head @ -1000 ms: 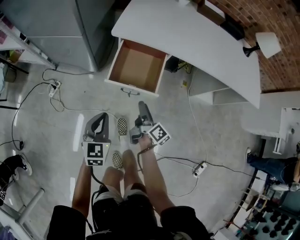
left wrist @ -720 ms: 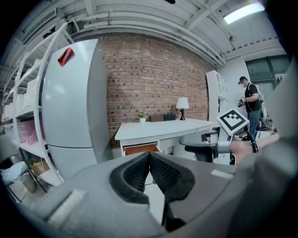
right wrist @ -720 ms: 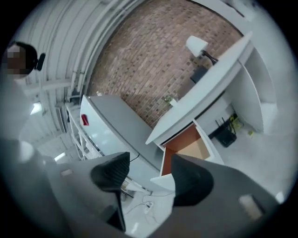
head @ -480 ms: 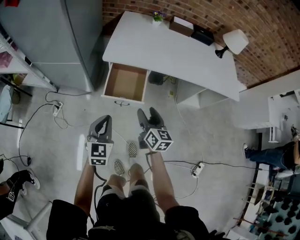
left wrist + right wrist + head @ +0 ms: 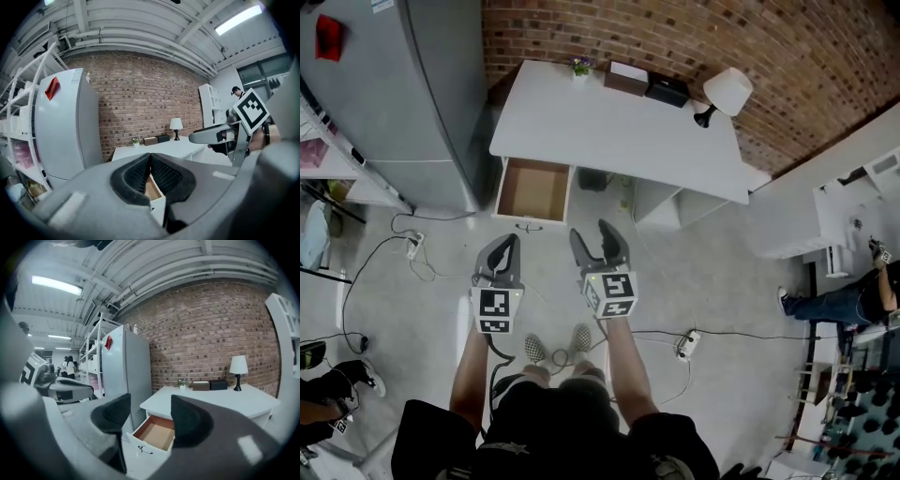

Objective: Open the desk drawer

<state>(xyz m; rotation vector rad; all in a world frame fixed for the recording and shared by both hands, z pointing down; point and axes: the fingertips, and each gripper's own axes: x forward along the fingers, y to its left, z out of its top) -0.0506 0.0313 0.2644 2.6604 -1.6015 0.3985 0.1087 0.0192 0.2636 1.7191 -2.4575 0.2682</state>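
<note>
The white desk (image 5: 609,122) stands against the brick wall, and its left drawer (image 5: 532,191) is pulled out, showing an empty brown inside (image 5: 157,432). A small handle (image 5: 528,226) hangs on the drawer front. My left gripper (image 5: 505,246) is shut with nothing between its pads, held in the air short of the drawer. My right gripper (image 5: 599,234) is open and empty, beside the left one and also well back from the desk. Neither touches the drawer.
A grey fridge (image 5: 403,84) stands left of the desk. On the desk are a lamp (image 5: 724,92), a small plant (image 5: 579,67) and dark boxes (image 5: 649,84). Cables and power strips (image 5: 686,343) lie on the floor. A white shelf unit (image 5: 328,159) is at far left.
The view has pulled back from the desk, and both grippers have come up to chest height. The right gripper now points forward. The drawer stays pulled out.
</note>
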